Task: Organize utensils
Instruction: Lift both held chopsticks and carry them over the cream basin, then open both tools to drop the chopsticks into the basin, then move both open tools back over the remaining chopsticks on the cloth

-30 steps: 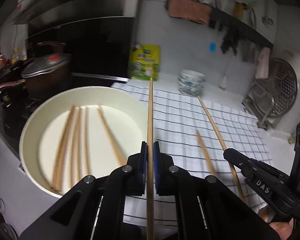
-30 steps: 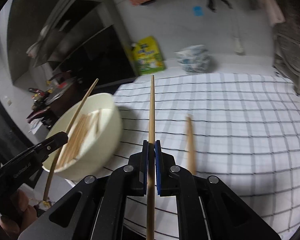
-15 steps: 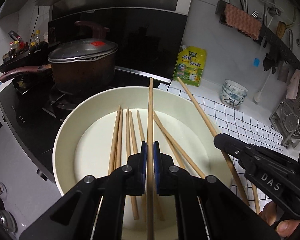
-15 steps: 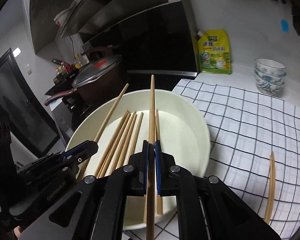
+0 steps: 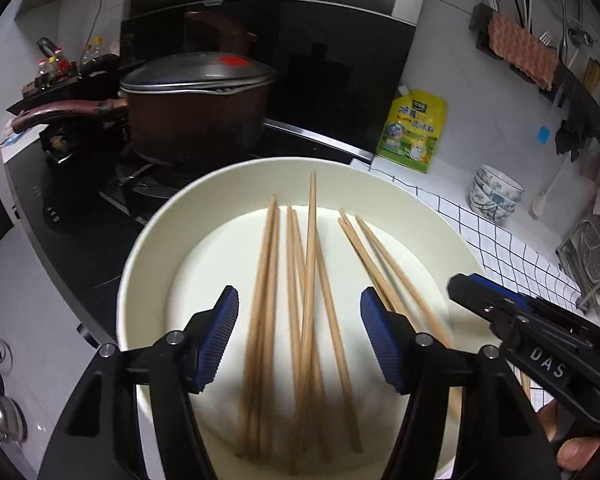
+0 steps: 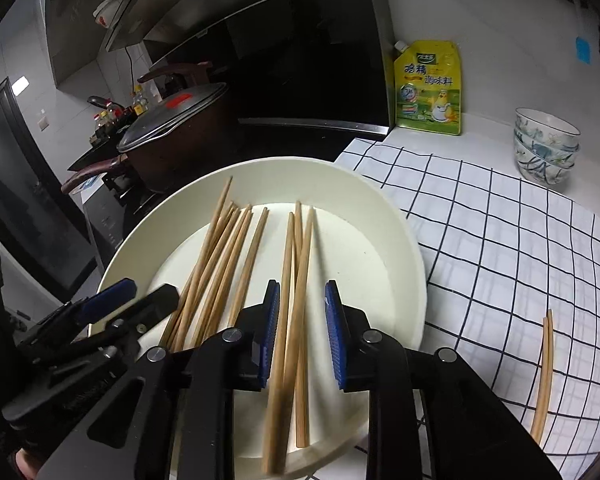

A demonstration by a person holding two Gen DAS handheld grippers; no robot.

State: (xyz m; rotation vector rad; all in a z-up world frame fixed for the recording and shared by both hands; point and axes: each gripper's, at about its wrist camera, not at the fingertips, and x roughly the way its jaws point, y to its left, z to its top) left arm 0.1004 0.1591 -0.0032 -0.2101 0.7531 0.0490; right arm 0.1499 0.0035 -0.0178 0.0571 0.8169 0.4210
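A large cream bowl (image 5: 148,248) (image 6: 400,240) holds several wooden chopsticks (image 5: 308,280) (image 6: 236,256). My left gripper (image 5: 298,336) is open above the bowl, with loose chopsticks lying below and between its blue pads. My right gripper (image 6: 302,336) is open over the bowl's near side, and a chopstick (image 6: 288,340) lies blurred between its pads. The right gripper also shows in the left wrist view (image 5: 484,300), and the left gripper shows in the right wrist view (image 6: 132,300). Two chopsticks (image 6: 543,372) lie on the checked cloth (image 6: 500,240) to the right.
A dark lidded pot (image 5: 196,108) sits on the black stove behind the bowl. A yellow seasoning pouch (image 6: 428,88) leans on the wall. Stacked patterned bowls (image 6: 546,152) stand at the back right. A metal rack (image 5: 592,256) is at the far right.
Both grippers were shut on a chopstick each; they have moved over the bowl and opened, and the two chopsticks have dropped in among the others.
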